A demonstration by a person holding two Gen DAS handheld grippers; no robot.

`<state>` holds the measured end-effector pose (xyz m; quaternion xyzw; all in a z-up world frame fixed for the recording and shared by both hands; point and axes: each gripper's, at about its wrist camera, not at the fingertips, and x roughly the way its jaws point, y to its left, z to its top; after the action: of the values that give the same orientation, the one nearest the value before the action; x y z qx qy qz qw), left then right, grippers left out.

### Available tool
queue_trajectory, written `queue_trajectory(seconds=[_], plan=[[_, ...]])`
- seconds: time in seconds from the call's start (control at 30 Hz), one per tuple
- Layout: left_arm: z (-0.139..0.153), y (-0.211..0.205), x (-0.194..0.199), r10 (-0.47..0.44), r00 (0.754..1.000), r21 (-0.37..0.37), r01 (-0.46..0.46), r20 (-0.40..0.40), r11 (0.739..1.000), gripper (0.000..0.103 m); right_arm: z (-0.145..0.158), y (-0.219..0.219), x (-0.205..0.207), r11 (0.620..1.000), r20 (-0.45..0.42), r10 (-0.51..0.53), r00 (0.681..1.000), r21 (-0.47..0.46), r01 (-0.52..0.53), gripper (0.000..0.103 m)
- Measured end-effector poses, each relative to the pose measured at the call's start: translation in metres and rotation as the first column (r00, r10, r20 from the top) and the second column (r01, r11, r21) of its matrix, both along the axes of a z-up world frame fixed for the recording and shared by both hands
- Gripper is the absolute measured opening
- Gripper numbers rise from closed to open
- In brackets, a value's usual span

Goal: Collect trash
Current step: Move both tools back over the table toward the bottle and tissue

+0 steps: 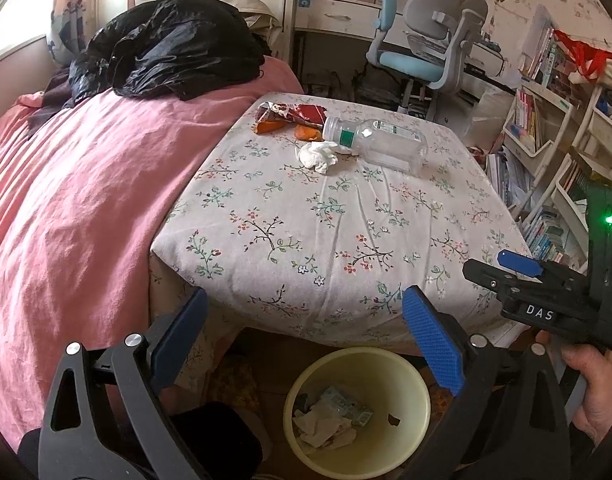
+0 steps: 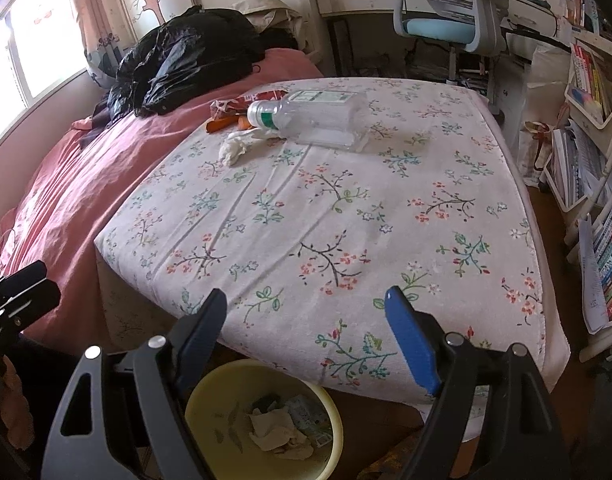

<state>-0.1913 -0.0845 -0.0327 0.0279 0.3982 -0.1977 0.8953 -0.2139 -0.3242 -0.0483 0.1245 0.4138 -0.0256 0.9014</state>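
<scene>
Left wrist view: left gripper hangs w/ jaws wide apart, nothing btwn them. Directly below the jaws sits the yellow bin on the floor, w/ crumpled paper and a wrapper already inside. Ahead of the jaws, across the floral-covered table, the trash lies in a cluster at the far side: clear plastic bottle on its side, neck pointing left; white tissue wad touching the bottle's neck end; red snack wrapper just behind them, w/ orange scraps beside it. Right gripper shows off to the right of the jaws, held in a hand; can't tell from here how its jaws stand. Pink bedspread left of the jaws, black plastic bag on it further back.

Right wrist view: right gripper has jaws wide apart too, empty. Bin sits below the left finger. Bottle, tissue and wrapper lie well ahead, toward the far left of the table. Desk chair beyond.
</scene>
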Motion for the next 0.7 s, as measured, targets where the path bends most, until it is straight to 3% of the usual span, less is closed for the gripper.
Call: queue_trajectory(seconds=[0.7], plan=[[0.0007, 0.0024, 0.0023, 0.008, 1.0, -0.018, -0.008, -0.001, 1.0, 0.094, 0.0033, 0.0052, 0.0015, 1.0, 0.011, 0.012, 1.0, 0.003, -0.012, 0.08]])
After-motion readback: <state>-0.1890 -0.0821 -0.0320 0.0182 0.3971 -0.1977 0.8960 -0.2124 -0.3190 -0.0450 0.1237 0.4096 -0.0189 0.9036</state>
